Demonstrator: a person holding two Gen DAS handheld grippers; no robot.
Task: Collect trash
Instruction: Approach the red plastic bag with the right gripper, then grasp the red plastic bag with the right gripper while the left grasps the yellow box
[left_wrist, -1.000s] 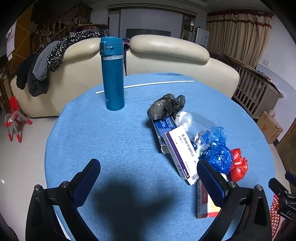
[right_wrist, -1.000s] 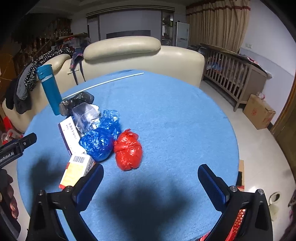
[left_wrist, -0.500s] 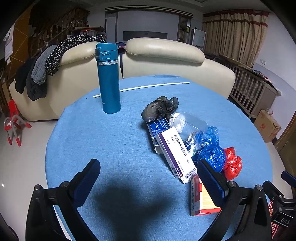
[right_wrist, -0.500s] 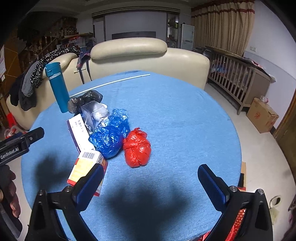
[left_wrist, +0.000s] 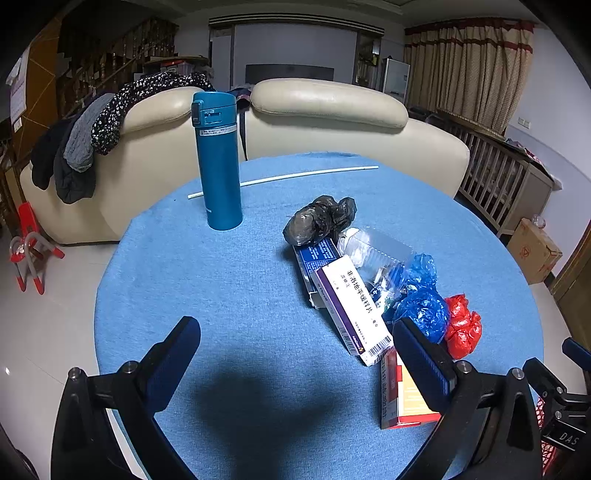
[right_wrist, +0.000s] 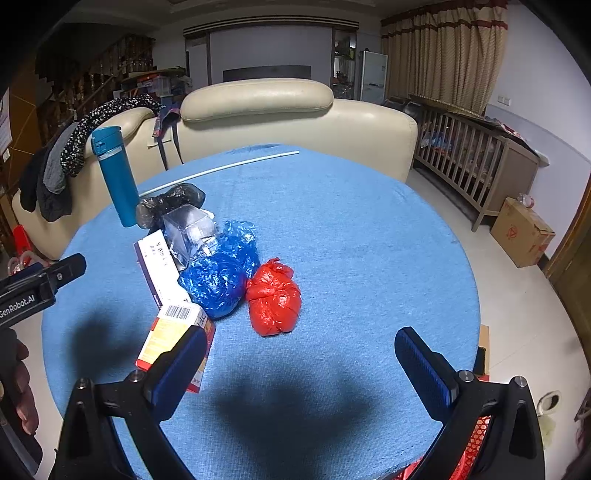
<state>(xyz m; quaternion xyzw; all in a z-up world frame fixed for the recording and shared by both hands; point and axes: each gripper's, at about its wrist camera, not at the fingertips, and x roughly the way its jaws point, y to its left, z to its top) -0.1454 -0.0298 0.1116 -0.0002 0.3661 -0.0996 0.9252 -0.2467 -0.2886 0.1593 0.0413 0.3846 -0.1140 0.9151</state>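
Two grippers, left gripper and right gripper, hover over the round blue counter near its front edge, fingers spread wide and empty. Mid-counter lies the trash: boxes, blue bags, red bag, black bag.

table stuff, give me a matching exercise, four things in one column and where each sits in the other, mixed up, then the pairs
Things:
1. teal flask
2. red bag
3. black bag
4. white rod

Places:
A. far edge of the table, by the sofa
B. far end of the trash pile
C. standing upright, left of the pile
D. right of the blue bag, touching it

Pairs: 1-C, 2-D, 3-B, 4-A
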